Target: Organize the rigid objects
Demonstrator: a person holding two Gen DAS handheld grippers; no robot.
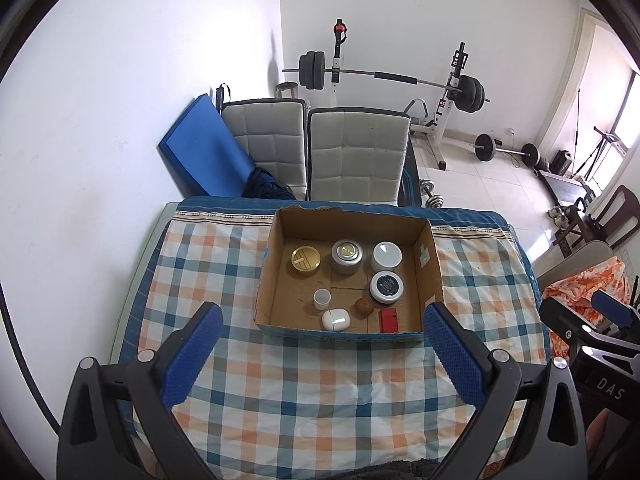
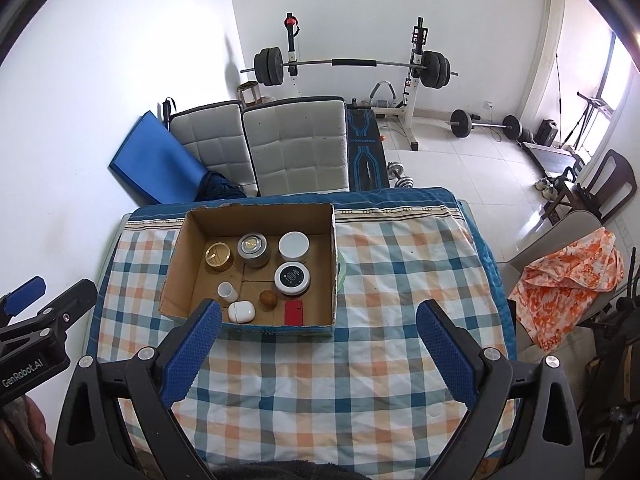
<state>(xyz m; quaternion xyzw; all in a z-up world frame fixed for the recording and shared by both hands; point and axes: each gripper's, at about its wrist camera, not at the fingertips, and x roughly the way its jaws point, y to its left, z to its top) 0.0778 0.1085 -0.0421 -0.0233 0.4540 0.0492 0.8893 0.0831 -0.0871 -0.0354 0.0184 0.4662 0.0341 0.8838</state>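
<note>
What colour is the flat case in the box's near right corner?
Red; clearest in the right wrist view.

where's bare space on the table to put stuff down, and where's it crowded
Bare checked tablecloth runs between the cardboard box and both open grippers: left gripper, right gripper. A second free strip lies to the box's right. Inside the box, jars fill the back and right; its left side, beside the small white cup, is bare.
</note>
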